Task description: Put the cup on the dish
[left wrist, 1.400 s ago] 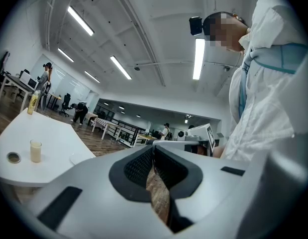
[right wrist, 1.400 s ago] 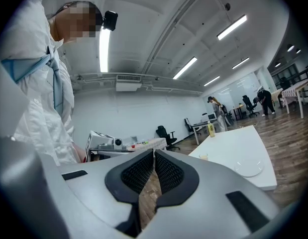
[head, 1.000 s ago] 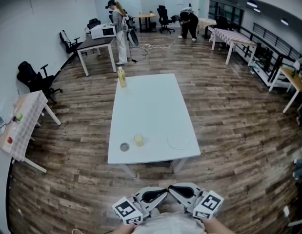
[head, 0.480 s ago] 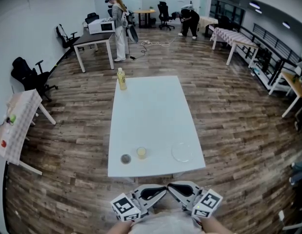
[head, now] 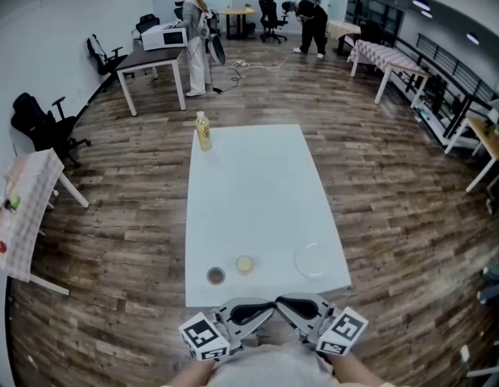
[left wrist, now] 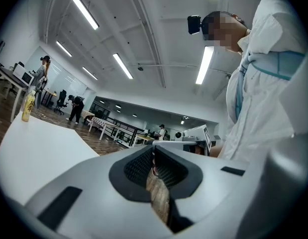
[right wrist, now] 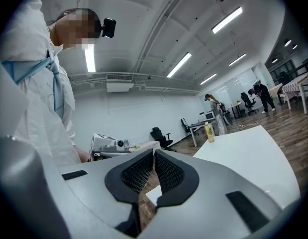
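Though apart from the dish [head: 312, 260] — a small yellowish cup [head: 244, 264]

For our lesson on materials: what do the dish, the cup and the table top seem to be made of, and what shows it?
Table top: smooth matt white, probably laminate; even colour, no grain.
Dish: clear glass or plastic; the white shows through it, and only a faint rim is visible.
Cup: pale yellow, maybe translucent plastic; too small to be sure.

A yellow bottle [head: 203, 131] is stood at the 11 o'clock corner of the white worktop [head: 257, 192]; a small dark round object [head: 216, 276] is seen near its 7 o'clock corner.
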Motion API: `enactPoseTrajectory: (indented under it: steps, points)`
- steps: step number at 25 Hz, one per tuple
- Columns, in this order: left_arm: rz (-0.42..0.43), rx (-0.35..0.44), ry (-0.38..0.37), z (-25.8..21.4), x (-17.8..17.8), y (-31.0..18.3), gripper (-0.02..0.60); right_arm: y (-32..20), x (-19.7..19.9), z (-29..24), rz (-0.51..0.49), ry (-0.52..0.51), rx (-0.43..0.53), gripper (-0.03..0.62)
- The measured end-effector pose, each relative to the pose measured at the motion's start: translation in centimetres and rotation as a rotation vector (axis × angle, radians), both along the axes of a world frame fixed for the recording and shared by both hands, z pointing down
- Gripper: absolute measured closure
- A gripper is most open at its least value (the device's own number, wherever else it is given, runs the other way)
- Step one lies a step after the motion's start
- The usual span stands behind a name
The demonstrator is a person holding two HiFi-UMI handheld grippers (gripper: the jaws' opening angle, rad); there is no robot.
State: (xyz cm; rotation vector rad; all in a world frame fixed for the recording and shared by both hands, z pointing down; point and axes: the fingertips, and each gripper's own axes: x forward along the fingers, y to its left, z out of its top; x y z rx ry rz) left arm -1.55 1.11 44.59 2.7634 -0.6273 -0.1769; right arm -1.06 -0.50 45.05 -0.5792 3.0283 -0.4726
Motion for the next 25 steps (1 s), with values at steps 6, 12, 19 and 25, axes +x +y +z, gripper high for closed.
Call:
enactPoseTrajectory:
  steps: [6, 12, 19, 25]
  points:
    - [0.026, -0.021, 0.005, 0.9, -1.5, -1.2, 0.565, -1.1, -1.5, 0.7, 0.017, 0.009, -0.001, 0.559]
    - [0.046, -0.049, 0.015, 1.5, -1.3, -2.2, 0.565, -2.1, -1.3, 1.6, 0.022, 0.009, -0.033, 0.559]
    - [0.015, -0.068, 0.031, 1.4, -0.6, -3.4, 0.566, -3.6, -0.7, 1.7, -0.033, 0.022, -0.035, 0.559]
    - [-0.016, -0.101, 0.053, 2.2, -0.8, -4.1, 0.565, -4.7, -1.1, 2.7, -0.085, 0.028, -0.046, 0.559]
